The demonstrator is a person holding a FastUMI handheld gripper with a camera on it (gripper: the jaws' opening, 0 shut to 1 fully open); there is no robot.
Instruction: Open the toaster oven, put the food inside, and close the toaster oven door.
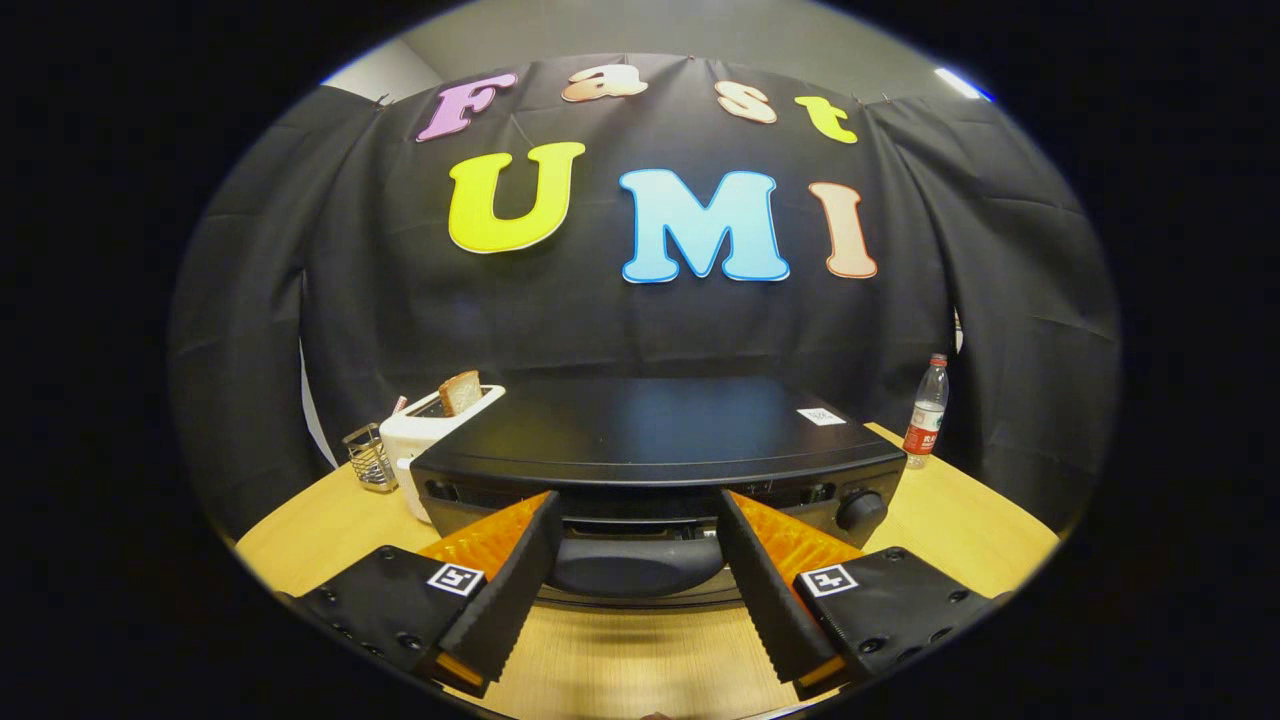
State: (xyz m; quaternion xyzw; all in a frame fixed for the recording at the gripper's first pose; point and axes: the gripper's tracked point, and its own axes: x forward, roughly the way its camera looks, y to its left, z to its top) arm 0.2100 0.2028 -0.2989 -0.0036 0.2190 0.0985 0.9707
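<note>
On the wooden table (960,520) we held the gripper (637,535) wide open and empty, its fingers flanking the toaster oven (655,430) door handle (636,565) directly ahead.

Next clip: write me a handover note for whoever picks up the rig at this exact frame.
Tool: open, fingers either side of the toaster oven's door handle, not pressing on it.
Toaster oven: on the wooden table, just ahead; door looks closed.
Food: a bread slice stands in the white toaster beside the oven.
Done: nothing yet.
Left: open door, load food, close door.
</note>
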